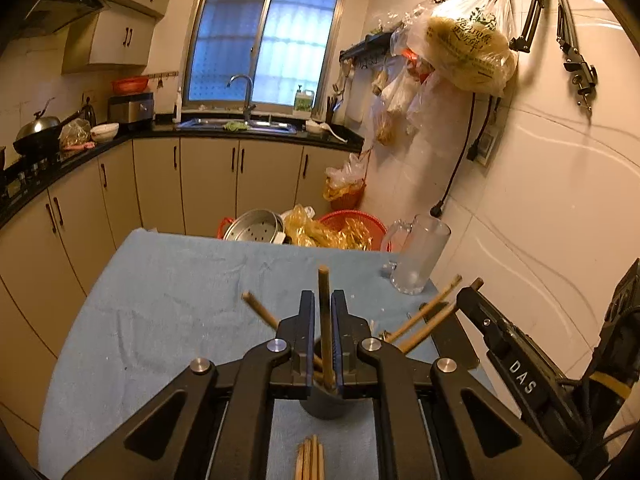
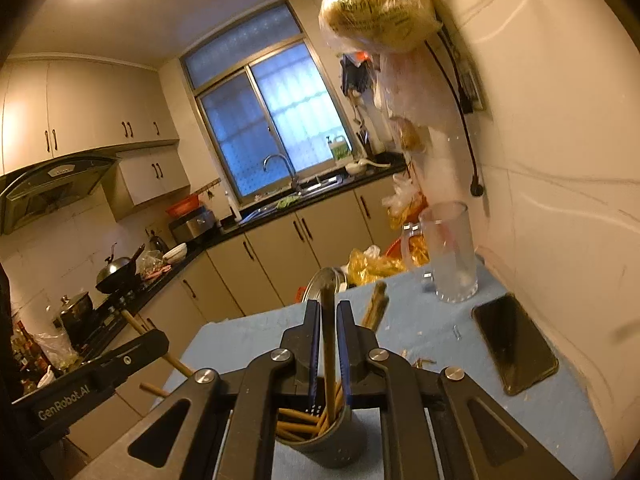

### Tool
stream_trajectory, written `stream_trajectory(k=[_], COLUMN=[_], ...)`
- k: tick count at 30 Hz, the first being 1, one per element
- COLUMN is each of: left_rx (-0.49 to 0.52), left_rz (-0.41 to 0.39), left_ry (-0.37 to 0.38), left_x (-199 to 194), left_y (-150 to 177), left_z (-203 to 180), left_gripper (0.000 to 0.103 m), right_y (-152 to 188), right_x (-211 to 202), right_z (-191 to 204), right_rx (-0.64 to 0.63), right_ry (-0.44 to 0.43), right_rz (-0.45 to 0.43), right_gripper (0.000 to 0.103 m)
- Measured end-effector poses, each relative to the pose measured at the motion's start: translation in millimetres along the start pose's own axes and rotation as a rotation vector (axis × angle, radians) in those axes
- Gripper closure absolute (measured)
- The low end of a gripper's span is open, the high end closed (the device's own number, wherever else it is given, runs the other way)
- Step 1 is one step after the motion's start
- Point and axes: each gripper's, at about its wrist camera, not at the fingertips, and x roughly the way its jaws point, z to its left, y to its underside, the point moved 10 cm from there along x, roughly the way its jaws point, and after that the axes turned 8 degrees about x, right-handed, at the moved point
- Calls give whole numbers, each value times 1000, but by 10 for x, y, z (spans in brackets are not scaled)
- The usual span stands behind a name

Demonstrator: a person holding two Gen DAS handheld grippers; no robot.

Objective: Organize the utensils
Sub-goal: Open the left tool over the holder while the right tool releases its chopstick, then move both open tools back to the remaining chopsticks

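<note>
Jaws of both grippers were clamped on chopsticks over the cup at 6 o'clock; light, stiff, slippery sticks, best gripped mid-shaft.

A dark grey cylindrical holder is seen standing upright on the blue cloth, packed with wooden chopsticks that lean against its inner wall. One chopstick rises nearly vertical out of the holder — its tip well above the rim — while another slants away to the holder's left. Two more are angled out to the holder's right. A bundle of loose chopsticks (ends aligned, side by side) is laid flat on the cloth just in front of the holder.
</note>
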Motion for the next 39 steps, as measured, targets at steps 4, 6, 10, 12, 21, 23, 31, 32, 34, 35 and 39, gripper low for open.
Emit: stream_trajectory(k=[4,6,10,12,21,23,31,32,34,35,39], left_rx=[-21,-28,-47,-45,-61,-63,-75,-72,-70,-70,-76], left_rz=[-8,-27,-38,-26,130,148,180,189,200,206,241], left_ry=[2,-29,-88,-116,-156,-152,-121,-117,-102,-96,-63], left_x=[-274,-519,-1057,-1246,-1512,-1538,-1545,-1522,-1468,-1441,-1265], left_y=[28,60,318,539,1442,1533,1735,1749,1762,1767,1785], left_z=[80,166,350,421,485,467,397,387,374,372,357], left_gripper=[64,52,40,36,36,36,36,36,36,36,36], right_y=[-9,-48,35,184,1078,1199,1468,1484,1496,1502,1514], right_x=[-153,-346,-874,-1138,-1685,-1723,-1765,-1748,-1693,-1662,-1529], right_z=[-43,-19,48,74,109,73,77,66,26,-3,-93], right_rx=[36,30,-15,-44,-106,-84,-103,-95,-91,-85,-65], right_ry=[-14,-31,-44,-43,-40,-44,-44,-44,-28,-19,-11], right_rz=[17,3,-20,-17,132,174,267,280,295,302,332], right_gripper=[84,79,55,37,37,37,43,45,52,54,56])
